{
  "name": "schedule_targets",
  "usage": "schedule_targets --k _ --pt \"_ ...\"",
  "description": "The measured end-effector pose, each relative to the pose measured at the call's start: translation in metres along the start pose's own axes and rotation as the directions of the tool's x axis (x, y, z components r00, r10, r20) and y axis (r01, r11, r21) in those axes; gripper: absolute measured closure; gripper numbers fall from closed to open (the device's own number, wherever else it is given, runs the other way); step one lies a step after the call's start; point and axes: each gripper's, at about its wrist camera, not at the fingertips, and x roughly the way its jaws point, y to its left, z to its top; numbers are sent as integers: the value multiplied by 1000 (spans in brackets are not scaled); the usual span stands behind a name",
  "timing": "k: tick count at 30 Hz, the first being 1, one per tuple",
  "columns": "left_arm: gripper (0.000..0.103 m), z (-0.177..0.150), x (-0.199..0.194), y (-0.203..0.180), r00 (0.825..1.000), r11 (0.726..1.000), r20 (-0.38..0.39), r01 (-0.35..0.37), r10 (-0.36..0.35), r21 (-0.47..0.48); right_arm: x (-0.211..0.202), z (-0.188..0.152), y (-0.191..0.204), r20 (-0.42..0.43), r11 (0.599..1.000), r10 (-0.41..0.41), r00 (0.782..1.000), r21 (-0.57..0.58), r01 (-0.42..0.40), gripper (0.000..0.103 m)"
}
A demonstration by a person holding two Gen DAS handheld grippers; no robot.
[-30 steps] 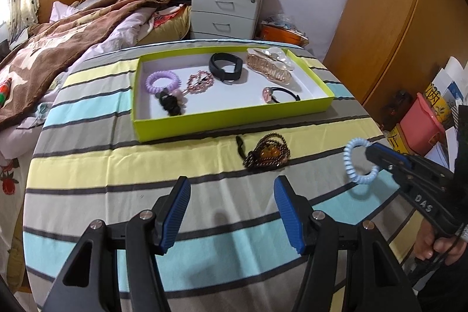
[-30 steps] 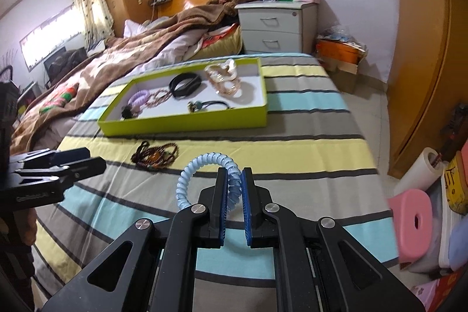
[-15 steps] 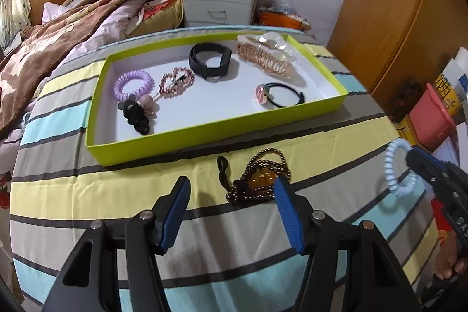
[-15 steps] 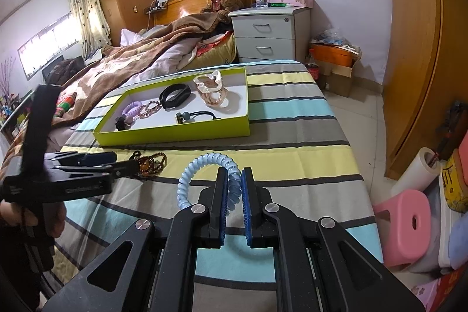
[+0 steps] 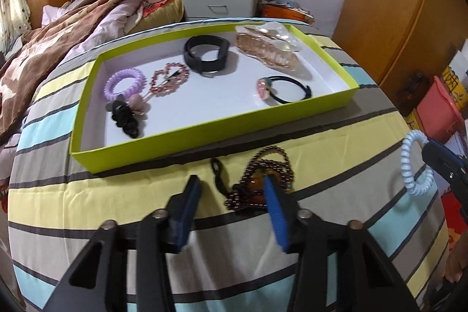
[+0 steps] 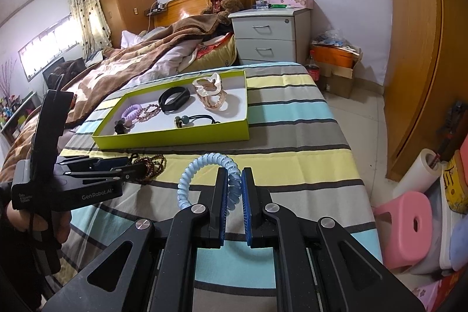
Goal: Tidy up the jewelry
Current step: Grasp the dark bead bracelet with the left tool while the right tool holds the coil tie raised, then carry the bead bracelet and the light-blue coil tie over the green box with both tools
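Left claw point(image 5: 231, 195) is spread wide, low over the dark brown beaded bracelet point(image 5: 264, 180) lying on the striped-cloth bench point(image 5: 117, 195) just in front of the lime-green shallow tray point(image 5: 204, 133); closing on the beads looks like the step in hand. Right claw point(image 6: 233, 189) is clamped on a pale blue spiral hair tie point(image 6: 201, 165), held above the bench, well right of the left one. Both pieces must next clear the tray's near wall; bare white floor lies mid-tray, between the black scrunchie point(image 5: 125, 116) and the black elastic with pink charm point(image 5: 280, 88).
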Motion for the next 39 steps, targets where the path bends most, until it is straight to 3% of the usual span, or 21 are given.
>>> schedule_targets --k 10,39 --pt "88 -2 -4 -12 999 999 7 46 -46 30 -1 0 0 0 1000 -3 1000 3 3 94" --pt "89 -10 -35 4 996 999 68 51 -50 -11 -9 1 6 24 1000 -9 1000 0 9 94"
